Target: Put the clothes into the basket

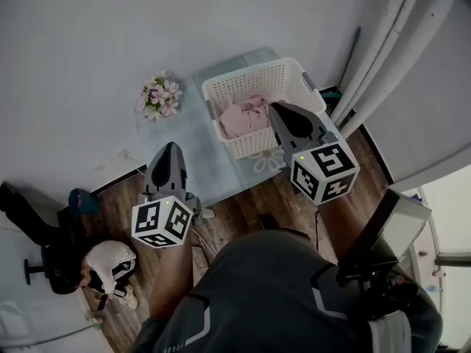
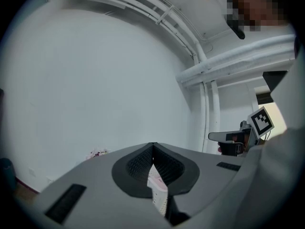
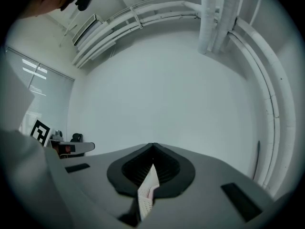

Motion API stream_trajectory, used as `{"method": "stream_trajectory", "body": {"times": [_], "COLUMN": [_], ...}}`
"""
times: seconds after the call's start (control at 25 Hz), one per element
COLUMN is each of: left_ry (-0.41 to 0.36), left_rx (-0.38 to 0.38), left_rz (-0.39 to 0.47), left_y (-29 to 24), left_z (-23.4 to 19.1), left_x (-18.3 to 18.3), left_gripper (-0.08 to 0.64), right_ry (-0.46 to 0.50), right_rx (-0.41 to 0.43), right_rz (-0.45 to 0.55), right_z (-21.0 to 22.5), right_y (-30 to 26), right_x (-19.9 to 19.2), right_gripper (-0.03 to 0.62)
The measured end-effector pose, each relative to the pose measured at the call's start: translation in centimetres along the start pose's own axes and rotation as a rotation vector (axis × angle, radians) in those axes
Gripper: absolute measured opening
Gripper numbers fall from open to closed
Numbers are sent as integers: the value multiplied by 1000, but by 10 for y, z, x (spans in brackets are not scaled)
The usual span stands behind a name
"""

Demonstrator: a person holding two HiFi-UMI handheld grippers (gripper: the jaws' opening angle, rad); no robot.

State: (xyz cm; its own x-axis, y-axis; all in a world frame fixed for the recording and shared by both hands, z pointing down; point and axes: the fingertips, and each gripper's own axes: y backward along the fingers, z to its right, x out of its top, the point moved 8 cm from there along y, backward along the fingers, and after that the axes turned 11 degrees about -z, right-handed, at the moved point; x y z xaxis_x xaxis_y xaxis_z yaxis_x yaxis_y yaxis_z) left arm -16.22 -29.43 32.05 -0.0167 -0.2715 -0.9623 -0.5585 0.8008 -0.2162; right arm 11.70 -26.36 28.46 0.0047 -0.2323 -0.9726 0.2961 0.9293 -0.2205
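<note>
A white lattice basket [image 1: 291, 72] stands on a glass table [image 1: 184, 134] by the wall, with pink clothes [image 1: 246, 115] lying inside it. In the head view my right gripper [image 1: 275, 109] hangs over the basket's near right corner, jaws shut and empty. My left gripper [image 1: 171, 146] is over the table's front edge, left of the basket, also shut with nothing in it. In the left gripper view [image 2: 152, 145] and the right gripper view [image 3: 152, 145] the jaws meet at their tips. Only a sliver of basket [image 3: 147, 194] shows below them.
A bunch of pink and white flowers [image 1: 160, 96] sits on the table's far left corner. White pipes [image 1: 383, 50] run down the wall at the right. A person [image 1: 109, 265] crouches on the wooden floor at lower left. A dark stand [image 1: 386, 234] is at my right.
</note>
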Motion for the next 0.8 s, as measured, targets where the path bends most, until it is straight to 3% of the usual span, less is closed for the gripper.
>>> {"method": "stream_trajectory", "body": {"times": [0.36,0.8], "left_ry": [-39,-38], "left_rx": [-39,-30], "left_rz": [-18,-16], "left_y": [-5,-8], "left_z": [4,1], "left_x": [3,6], "left_gripper": [9,9], "right_ry": [9,17], "right_rx": [-2,-6], "right_rz": [-12,-8], "right_z": [-1,-2], "right_y": [-2,-4], "right_x": [1,8], "right_gripper": [14,14]}}
